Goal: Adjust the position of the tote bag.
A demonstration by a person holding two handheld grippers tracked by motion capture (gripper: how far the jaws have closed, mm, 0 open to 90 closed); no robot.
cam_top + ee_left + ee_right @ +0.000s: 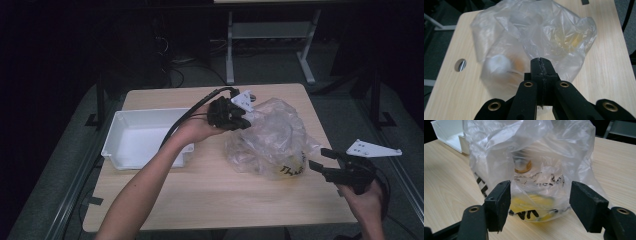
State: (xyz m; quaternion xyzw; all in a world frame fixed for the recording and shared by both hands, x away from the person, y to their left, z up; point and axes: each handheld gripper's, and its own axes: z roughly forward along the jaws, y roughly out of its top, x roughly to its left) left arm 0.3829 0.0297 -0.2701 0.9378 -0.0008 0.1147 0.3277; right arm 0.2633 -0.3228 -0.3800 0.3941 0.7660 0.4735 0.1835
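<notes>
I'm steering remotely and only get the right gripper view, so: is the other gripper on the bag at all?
Observer: Yes. The left gripper is at the plastic bag's upper left, jaws shut, apparently on its film.
Operator: Anything beside the bag I should avoid?
Observer: A white tray sits left of it, with nothing in it.
Operator: And my own gripper?
Observer: The right gripper is open, right of the bag, not touching it.
</notes>
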